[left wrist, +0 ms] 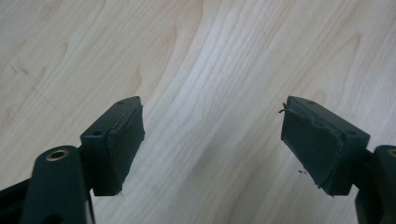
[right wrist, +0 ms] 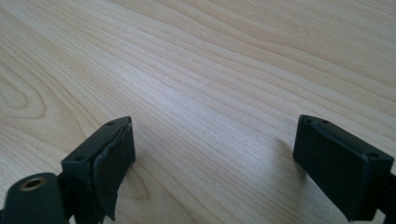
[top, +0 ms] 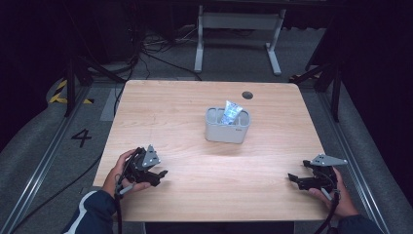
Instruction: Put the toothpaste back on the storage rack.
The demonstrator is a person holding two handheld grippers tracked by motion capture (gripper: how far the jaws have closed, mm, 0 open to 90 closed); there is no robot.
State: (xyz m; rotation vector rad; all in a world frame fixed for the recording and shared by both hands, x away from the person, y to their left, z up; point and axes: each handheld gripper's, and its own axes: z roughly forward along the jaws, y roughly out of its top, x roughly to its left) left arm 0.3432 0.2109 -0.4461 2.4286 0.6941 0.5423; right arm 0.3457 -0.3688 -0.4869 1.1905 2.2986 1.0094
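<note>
High view: a wooden tabletop (top: 195, 146) is seen from above. A grey caddy (top: 227, 126) with compartments stands near the centre, slightly toward the far side. A pale blue-white packet (top: 230, 113) is stood upright in it, leaning a little, its top above the rim; which compartment holds it cannot be told at this size. A small dark round spot (top: 247, 95), possibly a hole, is noted on the tabletop beyond the caddy. The left claw (top: 157, 176) is held by the left hand (top: 124, 170) at the near left of the tabletop, pointed toward the centre. The right claw (top: 296, 179) is held by the right hand (top: 336, 197) at the near right, pointed inward. Both are well apart from the caddy. A grey three-cornered plate is seen on top of each. A "4" (top: 81, 137) is marked on the floor at left.

Left gripper view: the left claw (left wrist: 212, 144) is recorded as released, jaws spread wide, with bare wood grain between them. Worn pad (left wrist: 317, 147) edges are noted.

Right gripper view: the right claw (right wrist: 215, 163) is likewise released, jaws wide apart above bare wood, nothing grasped.
</note>
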